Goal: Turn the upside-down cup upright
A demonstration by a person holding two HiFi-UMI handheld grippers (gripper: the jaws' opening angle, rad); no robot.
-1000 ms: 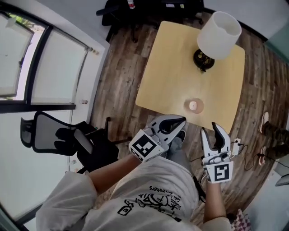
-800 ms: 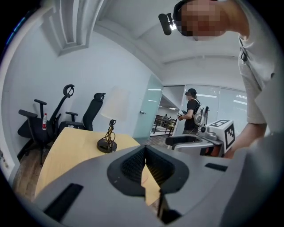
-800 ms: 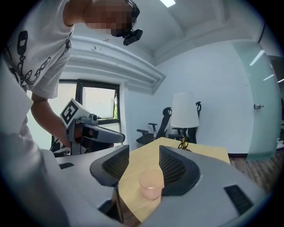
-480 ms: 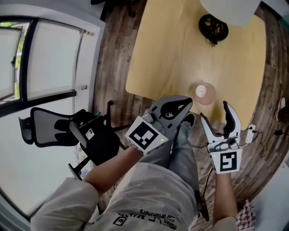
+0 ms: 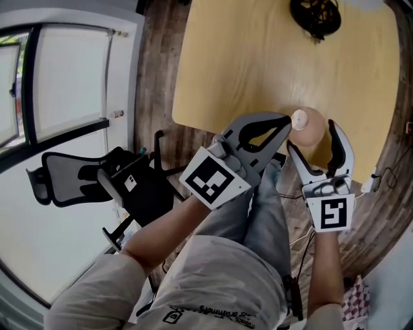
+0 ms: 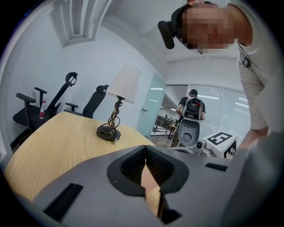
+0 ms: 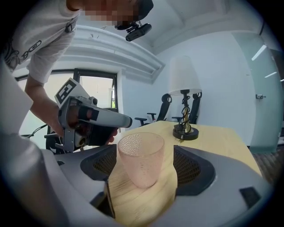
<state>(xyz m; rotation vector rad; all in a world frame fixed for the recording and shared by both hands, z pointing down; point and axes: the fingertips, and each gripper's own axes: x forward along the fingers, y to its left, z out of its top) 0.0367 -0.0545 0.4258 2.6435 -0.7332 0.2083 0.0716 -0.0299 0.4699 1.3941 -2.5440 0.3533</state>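
Note:
A pink, translucent dimpled cup [image 5: 308, 127] stands near the front edge of the wooden table [image 5: 245, 58]. In the right gripper view the cup [image 7: 141, 159] has its wide end on top and its narrow end on the wood. My right gripper [image 5: 314, 136] is open, with one jaw on each side of the cup and neither touching it; its jaws have just been opening. My left gripper [image 5: 284, 121] is shut on nothing, its tip just left of the cup over the table edge. In its own view the left gripper [image 6: 145, 168] hides the cup.
A table lamp [image 5: 316, 14] with a black base and white shade [image 7: 185, 75] stands at the far side of the table. A black office chair [image 5: 84, 187] is on the floor at the left. More chairs [image 6: 35, 106] stand beyond the table, and a person [image 6: 193, 104] stands far off.
Both grippers have moved toward the table's front edge and the cup. The right gripper's jaws have spread wider and now stand on either side of the cup. The left gripper has stayed shut.

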